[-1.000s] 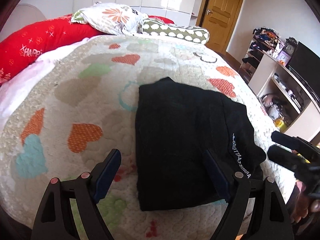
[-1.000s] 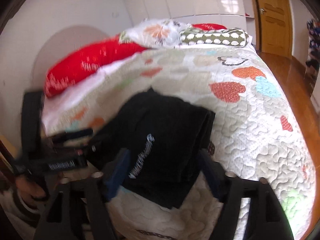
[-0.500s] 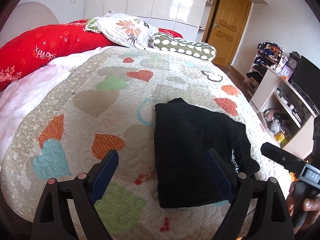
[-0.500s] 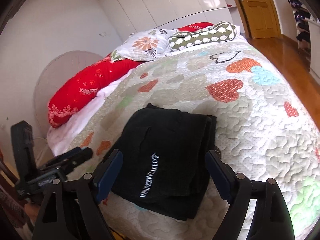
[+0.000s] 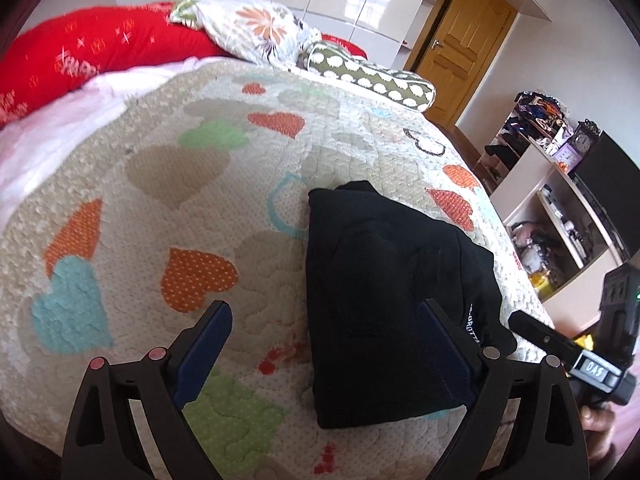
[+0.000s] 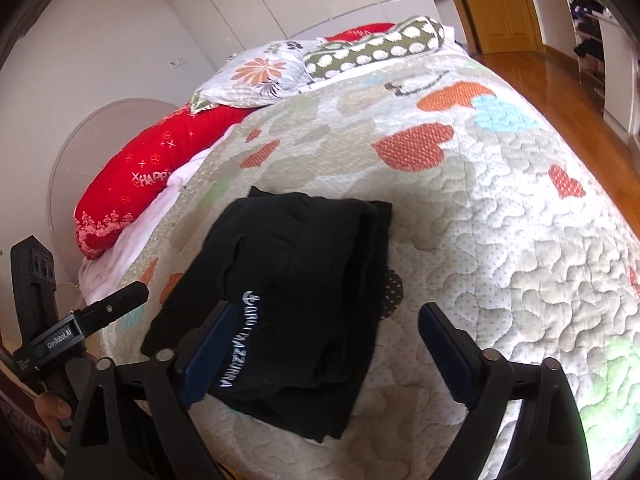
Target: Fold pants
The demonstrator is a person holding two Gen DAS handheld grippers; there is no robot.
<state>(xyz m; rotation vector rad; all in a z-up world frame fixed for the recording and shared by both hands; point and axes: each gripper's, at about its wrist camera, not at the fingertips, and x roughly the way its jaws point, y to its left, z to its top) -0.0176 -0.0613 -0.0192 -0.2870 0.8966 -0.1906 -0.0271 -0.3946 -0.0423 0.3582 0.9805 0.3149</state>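
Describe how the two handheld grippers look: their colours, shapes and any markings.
Both are black plastic frames with two angled fingers carrying dark blue pads and round pinkish or silver pivot pins. The left gripper bears white "GenRobot.AI" lettering; the right gripper shows a small "DAS" label. Bare fingers grip each handle.

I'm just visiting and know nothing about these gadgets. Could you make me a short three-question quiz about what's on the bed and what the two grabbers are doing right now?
1. True or false: the black pants lie folded into a compact bundle on the heart-patterned quilt.
2. Which is right? A: the left gripper pinches the pants. B: both the left gripper and the right gripper are open and hold nothing. C: the right gripper holds a pillow.
3. Fill in: the white lettering runs along the pants' edge nearest the ____ gripper's camera.

Key: 1 true; 2 B; 3 right.
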